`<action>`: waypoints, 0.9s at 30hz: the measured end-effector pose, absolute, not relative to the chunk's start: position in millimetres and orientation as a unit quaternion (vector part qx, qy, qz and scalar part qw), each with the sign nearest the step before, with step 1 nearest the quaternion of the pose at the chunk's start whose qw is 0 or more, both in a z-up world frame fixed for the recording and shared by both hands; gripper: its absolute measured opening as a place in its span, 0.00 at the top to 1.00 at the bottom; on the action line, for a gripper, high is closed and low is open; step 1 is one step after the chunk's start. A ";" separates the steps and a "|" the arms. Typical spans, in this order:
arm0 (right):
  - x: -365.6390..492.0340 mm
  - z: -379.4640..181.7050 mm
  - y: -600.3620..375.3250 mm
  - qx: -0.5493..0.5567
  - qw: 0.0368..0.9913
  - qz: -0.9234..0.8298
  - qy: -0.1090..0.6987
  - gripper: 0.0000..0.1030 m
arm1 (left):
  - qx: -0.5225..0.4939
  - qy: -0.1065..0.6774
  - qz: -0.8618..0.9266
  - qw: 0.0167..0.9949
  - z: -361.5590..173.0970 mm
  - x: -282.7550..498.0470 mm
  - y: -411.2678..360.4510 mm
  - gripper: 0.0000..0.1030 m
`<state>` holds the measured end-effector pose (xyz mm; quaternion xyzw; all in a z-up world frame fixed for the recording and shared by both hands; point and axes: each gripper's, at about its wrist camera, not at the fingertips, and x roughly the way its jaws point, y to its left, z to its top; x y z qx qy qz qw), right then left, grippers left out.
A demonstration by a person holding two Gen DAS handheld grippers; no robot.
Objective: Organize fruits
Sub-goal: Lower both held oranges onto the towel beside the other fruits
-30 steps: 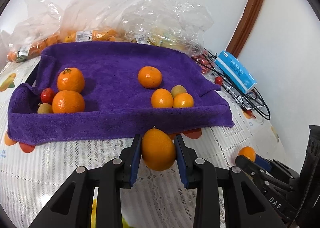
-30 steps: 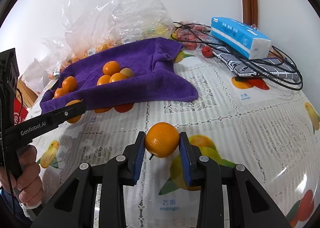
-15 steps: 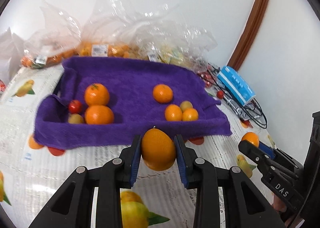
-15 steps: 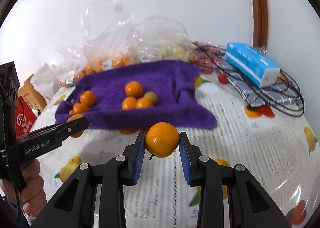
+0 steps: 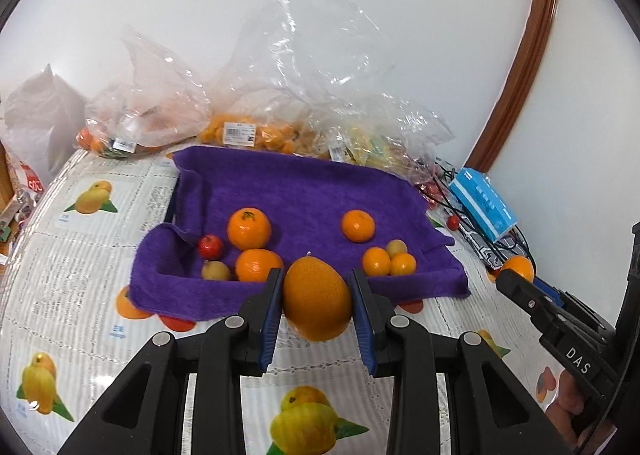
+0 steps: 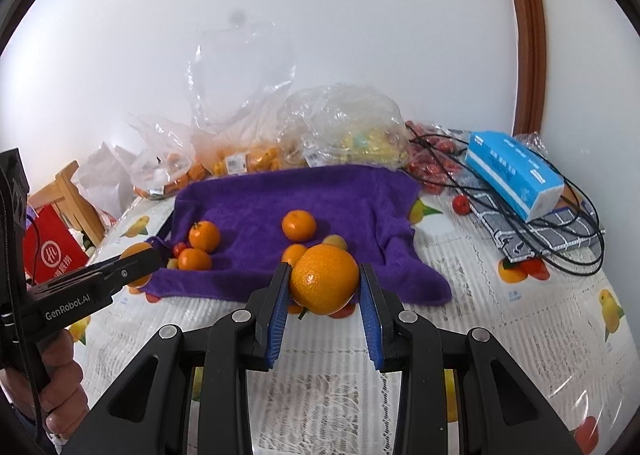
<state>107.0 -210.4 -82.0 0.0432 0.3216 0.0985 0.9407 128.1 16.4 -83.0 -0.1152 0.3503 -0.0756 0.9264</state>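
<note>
My left gripper point(image 5: 316, 295) is shut on an oval orange point(image 5: 318, 299), held above the table in front of a purple towel-lined tray point(image 5: 296, 191). My right gripper point(image 6: 324, 279) is shut on a round orange point(image 6: 324, 279), also in the air before the same purple tray point(image 6: 304, 191). On the towel lie two big oranges point(image 5: 248, 229) with a small red fruit point(image 5: 211, 247) at the left, and smaller oranges point(image 5: 358, 226) with a yellowish fruit at the right. Each gripper shows at the edge of the other's view, the right gripper point(image 5: 520, 275) and the left gripper point(image 6: 138, 259).
Clear plastic bags of fruit point(image 5: 248, 135) stand behind the tray against the white wall. A blue tissue box point(image 6: 516, 171), a checked cloth and black cables point(image 6: 560, 239) lie at the right. A red bag point(image 6: 48, 251) and wooden chair stand at the left. The tablecloth point(image 6: 540, 315) shows printed fruit.
Both grippers have risen and drawn back from the tray, each with its orange still held. The tray now looks smaller and farther, and more of the tablecloth shows.
</note>
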 end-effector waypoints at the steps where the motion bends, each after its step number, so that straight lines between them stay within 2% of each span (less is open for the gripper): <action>1: 107.6 -79.7 -208.9 0.043 0.941 0.098 0.321 0.68 | -0.117 0.350 -0.075 0.927 -81.6 127.6 18.6 0.70; 27: 106.7 -51.9 -184.0 0.037 0.945 0.108 0.305 0.68 | -0.118 0.340 -0.060 0.931 -57.9 124.0 37.0 0.70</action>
